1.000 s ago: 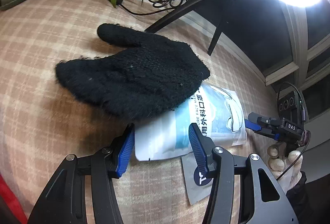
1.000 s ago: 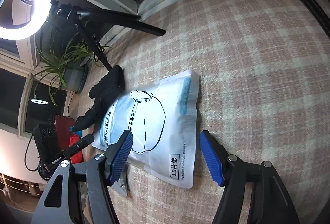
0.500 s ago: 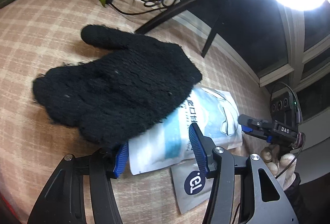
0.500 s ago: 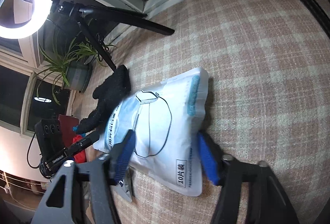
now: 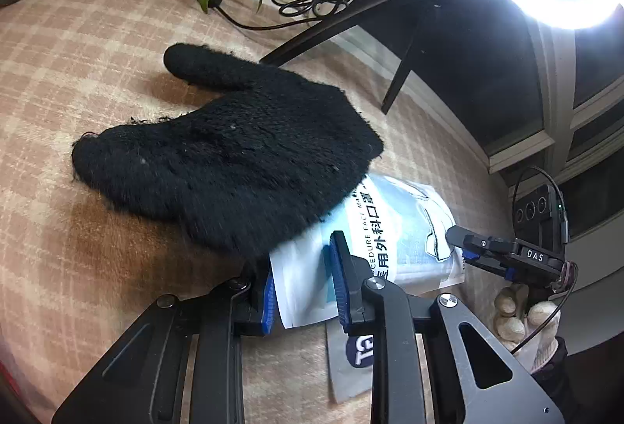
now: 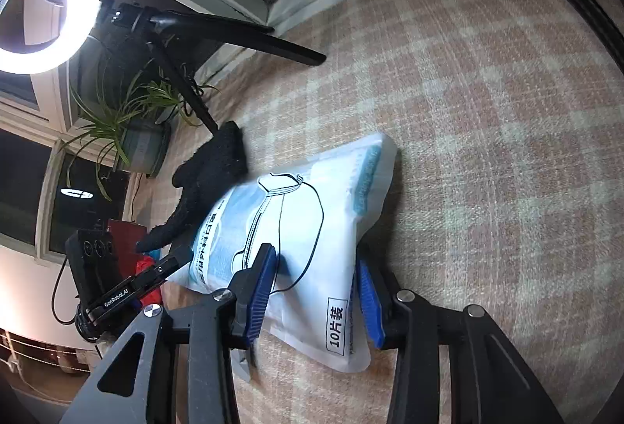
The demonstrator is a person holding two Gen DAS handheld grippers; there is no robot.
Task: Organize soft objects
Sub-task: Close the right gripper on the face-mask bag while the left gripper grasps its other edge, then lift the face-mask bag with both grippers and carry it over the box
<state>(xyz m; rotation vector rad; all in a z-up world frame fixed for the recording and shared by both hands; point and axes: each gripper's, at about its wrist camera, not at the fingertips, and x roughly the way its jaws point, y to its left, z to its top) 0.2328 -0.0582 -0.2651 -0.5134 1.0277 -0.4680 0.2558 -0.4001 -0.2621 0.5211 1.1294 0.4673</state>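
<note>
The left hand-held gripper [image 5: 302, 279] pinches one end of the mask packet [image 5: 394, 229], the black glove [image 5: 234, 158] lying just ahead; the right hand-held gripper [image 6: 316, 291] clamps the opposite end.

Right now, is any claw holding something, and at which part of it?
Both claws grip the face mask pack: the left claw at the end under the black glove, the right claw across the opposite end.

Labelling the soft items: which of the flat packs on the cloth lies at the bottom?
The small grey pouch with the dark round logo. It lies on the checked cloth, partly under the white mask pack, which carries the black glove.
</note>
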